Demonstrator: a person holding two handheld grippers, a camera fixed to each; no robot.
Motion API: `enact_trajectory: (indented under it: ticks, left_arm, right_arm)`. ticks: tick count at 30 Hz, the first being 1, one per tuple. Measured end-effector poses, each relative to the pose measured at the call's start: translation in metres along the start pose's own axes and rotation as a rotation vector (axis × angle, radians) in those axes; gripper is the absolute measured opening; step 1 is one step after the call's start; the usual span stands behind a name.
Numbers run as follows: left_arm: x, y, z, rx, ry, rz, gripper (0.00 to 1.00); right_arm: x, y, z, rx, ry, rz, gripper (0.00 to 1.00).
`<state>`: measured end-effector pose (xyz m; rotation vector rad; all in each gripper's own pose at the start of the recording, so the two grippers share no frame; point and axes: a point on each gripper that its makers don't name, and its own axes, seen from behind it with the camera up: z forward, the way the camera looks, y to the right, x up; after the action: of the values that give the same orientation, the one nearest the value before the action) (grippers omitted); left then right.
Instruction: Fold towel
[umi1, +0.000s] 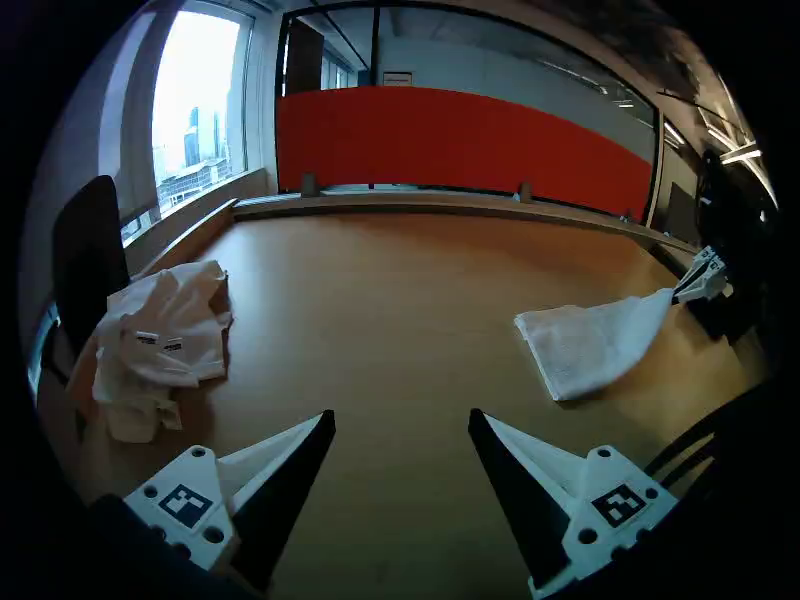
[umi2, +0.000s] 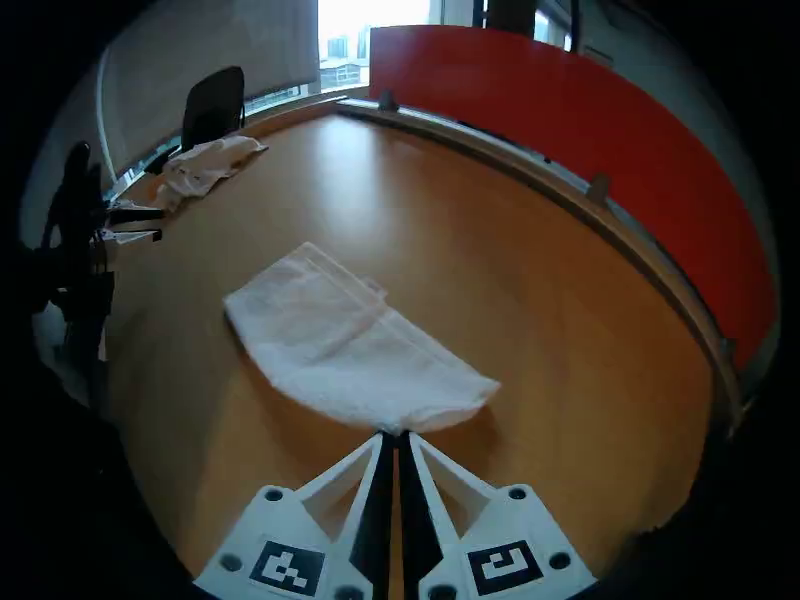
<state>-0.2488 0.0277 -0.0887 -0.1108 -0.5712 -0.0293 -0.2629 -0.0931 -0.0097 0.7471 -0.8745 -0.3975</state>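
Observation:
A white towel (umi2: 340, 345) lies folded on the wooden table (umi2: 480, 240), with its near edge lifted off the wood. My right gripper (umi2: 397, 437) is shut on that lifted edge. In the left gripper view the same towel (umi1: 590, 345) rises at its right corner into the right gripper (umi1: 700, 282). My left gripper (umi1: 400, 415) hangs open above bare table, well to the left of the towel, with nothing between its fingers. The left gripper (umi2: 130, 225) also shows at the left edge of the right gripper view.
A crumpled pile of white cloths (umi1: 165, 340) lies near the table's left edge, the same pile (umi2: 205, 165) at the far left in the right gripper view. A dark chair (umi1: 88, 255) stands behind it. A red partition (umi1: 460, 145) runs along the table's far side.

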Motion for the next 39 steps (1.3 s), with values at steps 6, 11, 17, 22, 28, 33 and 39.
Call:
enact_trajectory:
  ticks: [6, 11, 17, 22, 28, 33, 39]
  left_arm:
    - [-0.001, -0.001, -0.001, 0.001, 0.0, -0.002, 1.0]
    - [-0.002, 0.0, -0.003, -0.002, 0.001, -0.013, 0.99]
    - [-0.006, 0.0, -0.006, -0.006, -0.002, -0.019, 1.0]
    - [-0.011, -0.003, -0.01, -0.002, -0.007, -0.019, 1.0]
    - [-0.016, -0.007, -0.016, 0.007, -0.011, -0.033, 0.99]
    - [-0.02, -0.011, -0.019, 0.015, -0.014, -0.043, 1.0]
    - [-0.023, -0.015, -0.021, 0.022, -0.018, -0.053, 0.99]
  right_arm:
    - [0.025, -0.008, 0.0, 0.021, 0.027, -0.04, 0.03]
    - [0.058, -0.024, 0.007, 0.058, 0.061, -0.1, 0.03]
    - [0.095, -0.056, 0.026, 0.133, 0.089, -0.176, 0.03]
    - [0.117, -0.088, 0.048, 0.204, 0.092, -0.227, 0.03]
    - [0.126, -0.13, 0.081, 0.293, 0.066, -0.285, 0.03]
    - [0.119, -0.148, 0.103, 0.332, 0.025, -0.315, 0.03]
    - [0.115, -0.151, 0.112, 0.343, 0.005, -0.304, 0.03]
